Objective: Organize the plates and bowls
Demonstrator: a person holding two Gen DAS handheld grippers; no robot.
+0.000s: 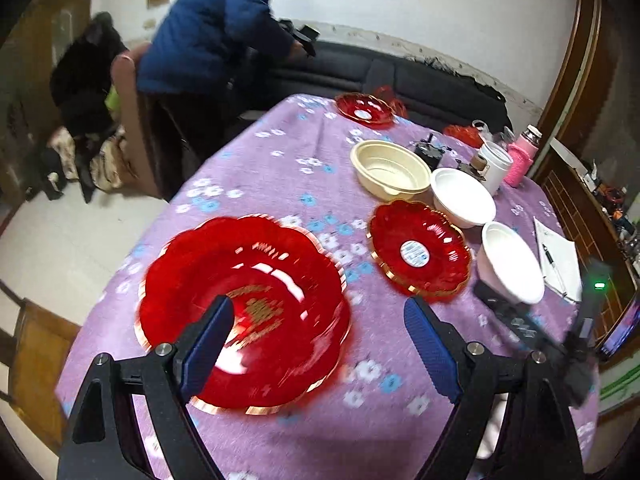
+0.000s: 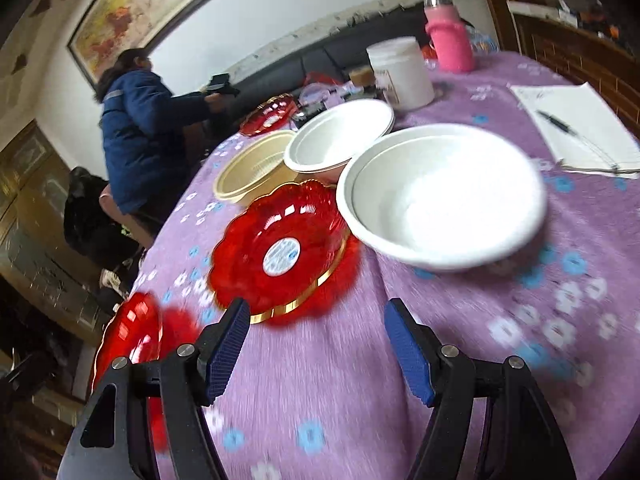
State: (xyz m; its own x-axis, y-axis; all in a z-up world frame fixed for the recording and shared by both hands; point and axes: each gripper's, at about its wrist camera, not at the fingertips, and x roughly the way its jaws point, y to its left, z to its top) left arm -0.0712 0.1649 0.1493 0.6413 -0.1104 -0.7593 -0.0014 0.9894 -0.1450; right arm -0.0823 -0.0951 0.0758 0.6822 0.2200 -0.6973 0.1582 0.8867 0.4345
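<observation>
A large red plate [image 1: 244, 312] lies on the purple cloth just ahead of my open, empty left gripper [image 1: 318, 344]; it also shows at the left edge of the right wrist view [image 2: 132, 340]. A smaller red plate with a sticker [image 1: 418, 250] [image 2: 284, 248] lies in front of my open, empty right gripper [image 2: 316, 344]. Beside it stand two white bowls [image 2: 440, 196] [image 2: 340, 136] and a cream bowl [image 2: 252, 168]; they show in the left wrist view as a near white bowl [image 1: 510, 264], a far white bowl [image 1: 462, 196] and a cream bowl [image 1: 390, 168]. A third red plate [image 1: 364, 109] lies far back.
The table [image 1: 280, 168] has a purple flowered cloth. At the back right stand a white jar [image 2: 400, 72], a pink bottle [image 2: 448, 32] and small clutter. A notepad with a pen [image 2: 576, 128] lies right. A person in a blue jacket [image 1: 216, 28] stands beyond the table.
</observation>
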